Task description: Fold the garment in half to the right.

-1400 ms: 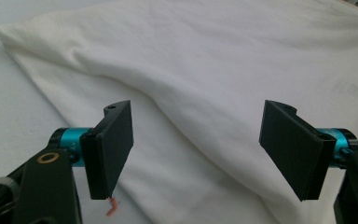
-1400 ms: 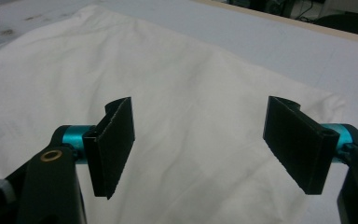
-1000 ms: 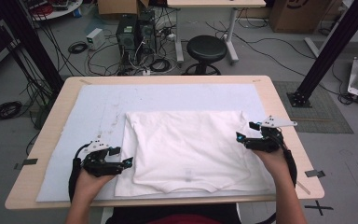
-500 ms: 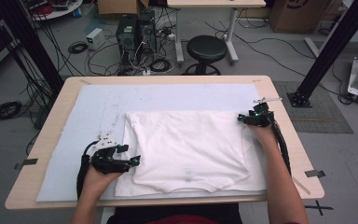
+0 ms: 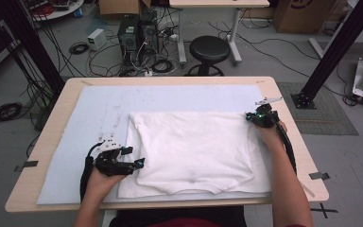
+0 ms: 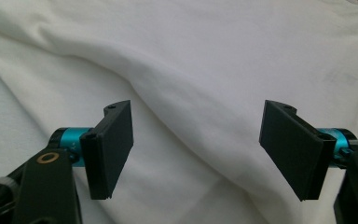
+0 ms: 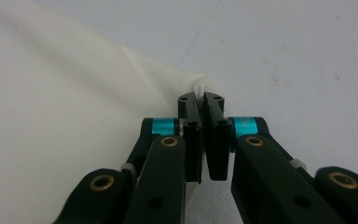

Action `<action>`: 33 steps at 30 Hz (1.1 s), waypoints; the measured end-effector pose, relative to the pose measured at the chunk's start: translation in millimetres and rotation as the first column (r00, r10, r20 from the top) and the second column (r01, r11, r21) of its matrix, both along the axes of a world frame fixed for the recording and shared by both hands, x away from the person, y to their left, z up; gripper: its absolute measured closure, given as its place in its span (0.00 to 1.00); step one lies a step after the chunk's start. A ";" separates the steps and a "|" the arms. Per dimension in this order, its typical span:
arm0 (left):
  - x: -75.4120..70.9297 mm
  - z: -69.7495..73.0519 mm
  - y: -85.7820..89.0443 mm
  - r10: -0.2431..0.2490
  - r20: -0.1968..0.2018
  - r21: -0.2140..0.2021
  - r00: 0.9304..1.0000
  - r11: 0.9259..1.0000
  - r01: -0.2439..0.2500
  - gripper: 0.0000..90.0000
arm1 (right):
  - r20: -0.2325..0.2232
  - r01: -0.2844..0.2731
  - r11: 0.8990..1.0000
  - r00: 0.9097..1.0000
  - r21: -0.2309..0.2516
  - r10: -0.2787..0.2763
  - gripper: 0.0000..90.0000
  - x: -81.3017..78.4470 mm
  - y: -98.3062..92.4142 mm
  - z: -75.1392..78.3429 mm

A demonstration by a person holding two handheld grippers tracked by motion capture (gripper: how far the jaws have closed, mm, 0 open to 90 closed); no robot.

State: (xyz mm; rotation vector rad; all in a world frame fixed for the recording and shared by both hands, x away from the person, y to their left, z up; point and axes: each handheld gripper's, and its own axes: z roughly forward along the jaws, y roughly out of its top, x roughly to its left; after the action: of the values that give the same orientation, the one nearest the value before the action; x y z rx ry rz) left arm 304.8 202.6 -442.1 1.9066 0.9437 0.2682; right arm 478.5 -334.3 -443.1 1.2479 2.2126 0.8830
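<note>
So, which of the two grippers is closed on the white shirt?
The right gripper, at the shirt's far right corner, pinches the cloth. The left gripper stands open over the shirt.

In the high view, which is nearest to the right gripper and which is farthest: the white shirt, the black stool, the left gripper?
1. White shirt: its far right corner is pinched in the right gripper.
2. Black stool: on the floor beyond the table's far edge.
3. Left gripper: across the shirt, at its near left edge.
</note>
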 end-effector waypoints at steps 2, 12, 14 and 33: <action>-0.3 0.1 -0.3 -0.004 -0.002 0.005 1.000 1.000 0.004 0.29 | -0.003 0.002 1.000 1.000 -0.016 -0.002 0.98 3.0 -2.1 2.0; -2.1 -0.9 -1.5 0.000 -0.005 0.015 1.000 1.000 0.000 0.29 | -0.022 0.071 0.997 0.997 -0.017 -0.072 0.97 10.6 -24.4 3.6; -2.6 -2.1 -2.2 0.000 -0.012 0.020 1.000 1.000 0.000 0.29 | -0.012 0.082 0.997 0.997 -0.003 -0.082 0.86 7.6 -22.9 2.7; -4.4 -11.7 -12.5 -0.057 -0.110 0.008 0.992 0.998 0.058 0.29 | 0.135 0.002 0.992 0.991 0.124 -0.019 0.58 -42.1 -8.6 33.7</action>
State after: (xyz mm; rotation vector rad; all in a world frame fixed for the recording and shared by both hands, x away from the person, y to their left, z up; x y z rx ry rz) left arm 300.4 190.1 -453.8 1.9716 0.9597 0.1353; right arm 436.4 -342.8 -409.4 1.2152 2.0698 1.0820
